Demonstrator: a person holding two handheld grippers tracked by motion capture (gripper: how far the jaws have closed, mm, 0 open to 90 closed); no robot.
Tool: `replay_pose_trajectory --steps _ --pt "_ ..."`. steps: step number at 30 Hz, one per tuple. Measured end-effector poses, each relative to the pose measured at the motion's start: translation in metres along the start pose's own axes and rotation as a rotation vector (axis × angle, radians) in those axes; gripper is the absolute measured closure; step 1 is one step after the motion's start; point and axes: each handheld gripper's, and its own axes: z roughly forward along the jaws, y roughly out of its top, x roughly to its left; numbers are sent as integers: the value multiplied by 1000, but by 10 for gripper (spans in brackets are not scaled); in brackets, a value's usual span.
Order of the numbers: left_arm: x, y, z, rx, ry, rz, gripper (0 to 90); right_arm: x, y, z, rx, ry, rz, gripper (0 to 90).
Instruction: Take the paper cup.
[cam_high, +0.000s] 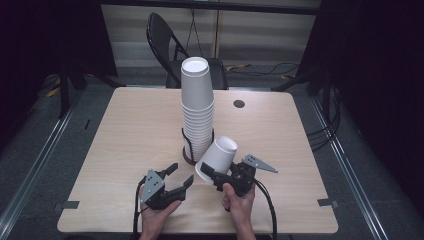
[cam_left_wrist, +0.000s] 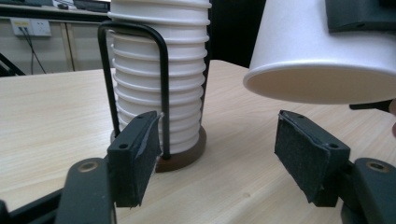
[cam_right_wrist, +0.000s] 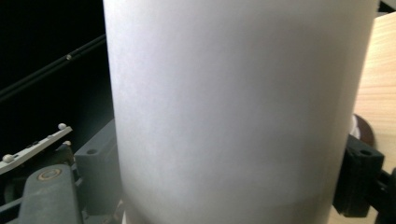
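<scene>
A tall stack of white paper cups (cam_high: 197, 107) stands upside down in a black wire holder with a brown base (cam_high: 189, 158) at the middle of the table. My right gripper (cam_high: 212, 171) is shut on one single white cup (cam_high: 218, 156), tilted with its mouth facing down and left, just right of the holder. In the right gripper view that cup (cam_right_wrist: 233, 112) sits between the jaws. My left gripper (cam_high: 182, 173) is open with nothing between its pads, in front of the holder. In the left gripper view the stack (cam_left_wrist: 159, 84) is ahead and the held cup (cam_left_wrist: 317, 56) hangs above the right pad (cam_left_wrist: 306, 156).
The light wood table (cam_high: 125, 130) has a round cable hole (cam_high: 239, 104) behind and to the right of the stack. A black folding chair (cam_high: 165, 40) stands beyond the far edge. Bare tabletop lies to the left and right of the holder.
</scene>
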Motion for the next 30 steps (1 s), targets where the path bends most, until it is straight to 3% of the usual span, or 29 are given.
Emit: replay_pose_trajectory --steps 4,5,13,17,18,20,23,30 --pt "-2 0 1 -8 -2 -13 329 1 -7 1 -14 14 35 158" --pt "-1 0 1 -13 -4 -8 342 0 -10 1 -19 30 66 159" --pt "-4 1 4 -7 2 23 364 -1 -17 2 -30 73 168 159" --pt "-5 1 5 -17 -8 24 425 -3 -23 4 -34 118 262 158" --pt "-5 1 6 -21 -8 22 437 -5 -25 5 -34 144 310 158" --pt "-5 1 6 -26 -7 21 445 -5 -26 5 -35 152 329 158" --pt "-5 0 7 -43 -16 10 500 -6 -30 7 -17 174 394 158" --pt "-6 0 9 -54 -24 29 564 -3 -32 9 3 187 413 158"
